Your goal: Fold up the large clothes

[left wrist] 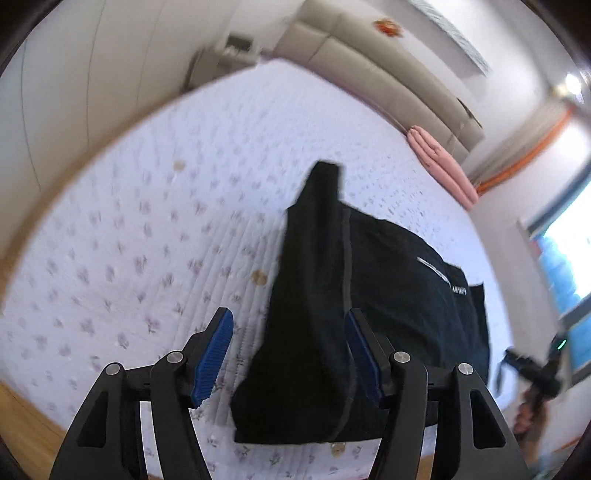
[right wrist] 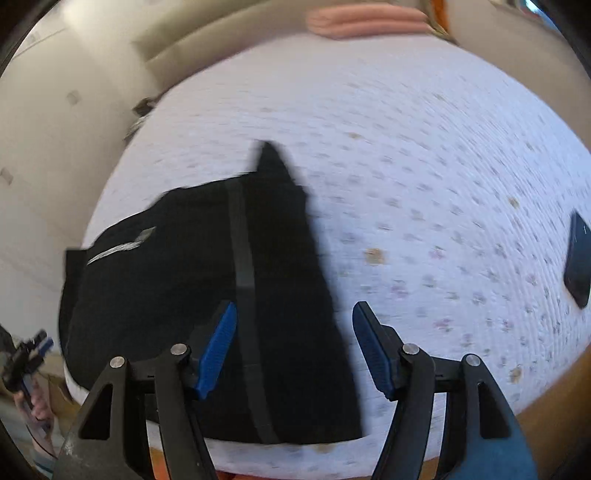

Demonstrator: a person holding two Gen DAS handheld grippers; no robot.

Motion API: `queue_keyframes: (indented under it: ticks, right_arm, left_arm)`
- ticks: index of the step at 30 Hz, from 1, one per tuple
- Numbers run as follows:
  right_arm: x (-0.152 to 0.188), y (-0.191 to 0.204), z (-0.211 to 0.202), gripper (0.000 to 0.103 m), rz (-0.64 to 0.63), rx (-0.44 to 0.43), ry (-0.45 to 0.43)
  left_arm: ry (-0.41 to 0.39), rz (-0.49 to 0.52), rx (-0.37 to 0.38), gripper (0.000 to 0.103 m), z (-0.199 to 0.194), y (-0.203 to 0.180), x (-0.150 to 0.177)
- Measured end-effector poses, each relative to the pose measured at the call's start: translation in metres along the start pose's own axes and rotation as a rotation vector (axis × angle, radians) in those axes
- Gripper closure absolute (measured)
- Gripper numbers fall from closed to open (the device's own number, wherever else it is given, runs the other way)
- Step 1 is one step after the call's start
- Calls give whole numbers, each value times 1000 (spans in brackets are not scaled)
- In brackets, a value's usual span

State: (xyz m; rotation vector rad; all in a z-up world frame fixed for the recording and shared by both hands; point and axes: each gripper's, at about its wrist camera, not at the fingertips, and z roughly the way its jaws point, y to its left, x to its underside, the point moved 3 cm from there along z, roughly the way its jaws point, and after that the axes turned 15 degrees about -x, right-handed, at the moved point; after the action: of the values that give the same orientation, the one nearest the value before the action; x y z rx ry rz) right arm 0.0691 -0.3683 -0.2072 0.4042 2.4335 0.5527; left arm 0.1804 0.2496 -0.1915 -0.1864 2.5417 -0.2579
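Observation:
A black garment (left wrist: 388, 277) (right wrist: 166, 295) with a grey seam stripe and white lettering lies spread on the bed, one long part folded over its top. My left gripper (left wrist: 290, 354) hovers open over the garment's near edge; the cloth shows between its blue pads, which do not press on it. My right gripper (right wrist: 295, 349) is open too, over the same near edge, with black cloth below its gap. Each wrist view catches the other gripper at its side, held in a hand: the right gripper (left wrist: 535, 369) and the left gripper (right wrist: 26, 358). Both pictures are motion-blurred.
The bed (left wrist: 147, 221) (right wrist: 424, 166) has a white quilted cover with small flowers. A folded pink cloth (left wrist: 441, 162) (right wrist: 365, 18) lies by the beige headboard (left wrist: 369, 62). A dark phone (right wrist: 578, 258) rests on the cover at the right. Wooden floor (left wrist: 22, 417) borders the bed.

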Motion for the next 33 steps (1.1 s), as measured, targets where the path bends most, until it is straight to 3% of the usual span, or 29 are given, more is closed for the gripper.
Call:
queue_keyframes:
  ticks: [3, 5, 7, 12, 18, 25, 30, 33]
  right_arm:
    - [6, 52, 34, 34, -46, -17, 33]
    - [18, 71, 66, 34, -45, -9, 70]
    - [29, 78, 88, 34, -51, 57, 110]
    - [45, 83, 120, 33, -130, 230, 141]
    - [45, 79, 128, 32, -110, 247, 150]
    - [51, 99, 77, 32, -45, 164, 130]
    - [55, 149, -1, 22, -105, 168, 6]
    - [53, 181, -43, 14, -167, 186, -83]
  left_arm:
    - [-47, 112, -31, 34, -11, -34, 7]
    - [-21, 188, -50, 34, -2, -59, 21]
    - [17, 227, -95, 34, 18, -80, 28]
    - [137, 255, -191, 31, 79, -88, 45]
    - [136, 248, -195, 29, 82, -80, 39]
    - [3, 327, -259, 29, -1, -86, 44]
    - [-118, 309, -260, 28, -84, -97, 36]
    - [-237, 303, -269, 27, -145, -104, 30]
